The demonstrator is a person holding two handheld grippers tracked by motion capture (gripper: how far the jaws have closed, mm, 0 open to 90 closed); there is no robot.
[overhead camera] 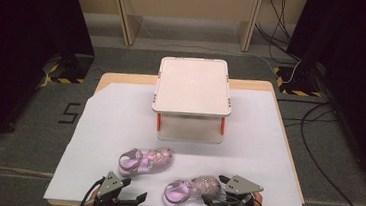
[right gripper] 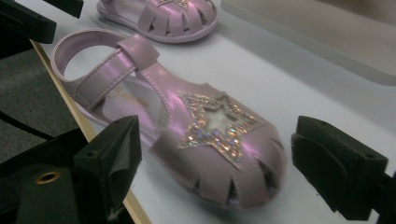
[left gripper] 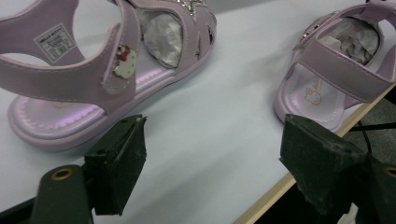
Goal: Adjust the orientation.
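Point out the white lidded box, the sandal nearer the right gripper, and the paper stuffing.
White lidded box (overhead camera: 193,85), high view, lid top.
Near sandal (right gripper: 219,123), right gripper view, glitter star.
Paper stuffing (left gripper: 161,32), left gripper view, crumpled wad inside the toe.

even overhead light, soft shadows; dark room edges, close views slightly blurred, perhaps from motion.

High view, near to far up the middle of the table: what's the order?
Left gripper and right gripper at the near edge → near sandal → far sandal → white lidded box → floor beyond.
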